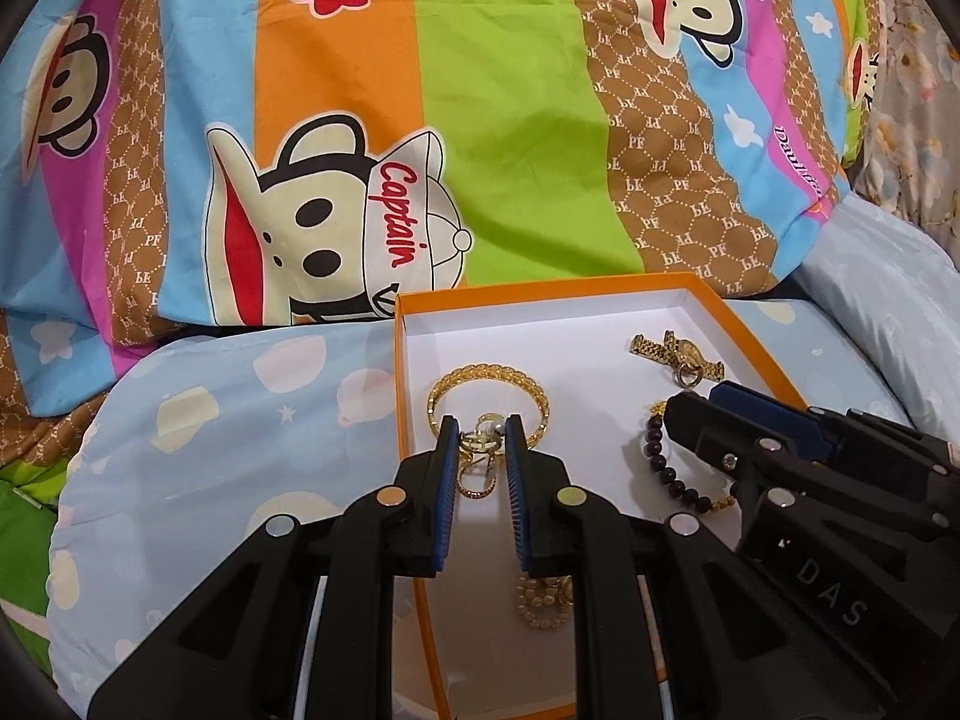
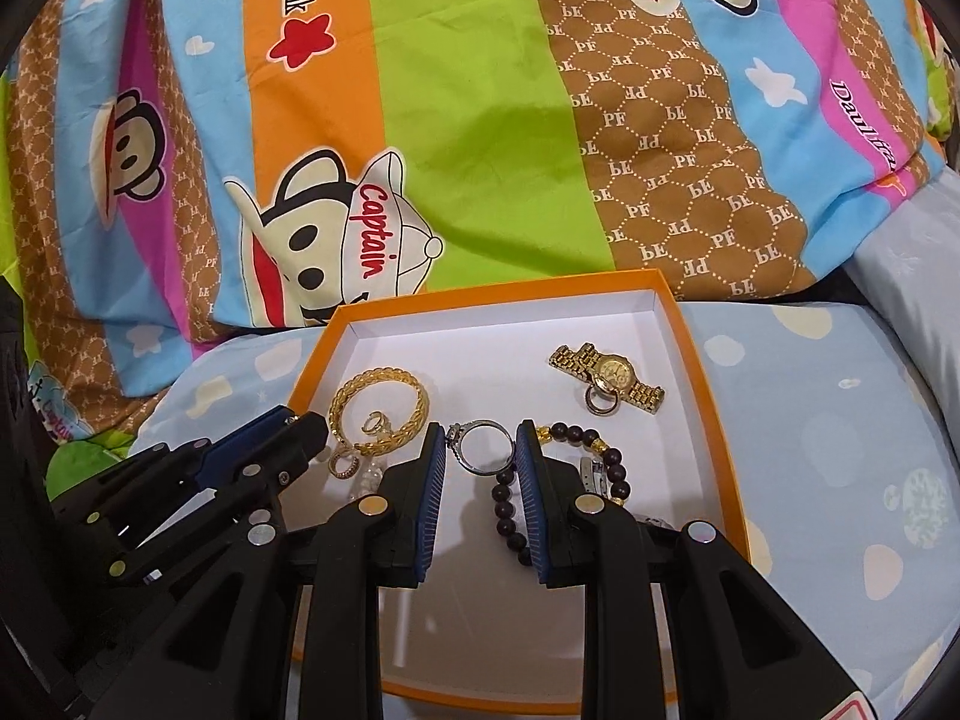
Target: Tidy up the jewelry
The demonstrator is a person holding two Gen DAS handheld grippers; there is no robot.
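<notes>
both grippers hang over the orange box (image 2: 717, 420) on the bed. the left gripper (image 1: 482, 427) is pinched nearly closed on a small pale-stoned ring (image 1: 487, 427), held above the gold bangle (image 1: 487, 387). the right gripper (image 2: 480, 435) is narrowed on a silver ring (image 2: 483, 441), its band spanning the pads. inside the box also lie a gold watch (image 2: 612, 384) at the far right with a ring against it, a dark bead bracelet (image 2: 510, 504) and small gold hoops. the rings look light, hard and slick, so they could pivot or slip from the ribbed blue pads (image 2: 433, 480); a hold across the band, away from the stone setting, seems safest. the bangle looks stiff and is best taken by its rim; the beads are loose and will sag, so lift them by the strand.
</notes>
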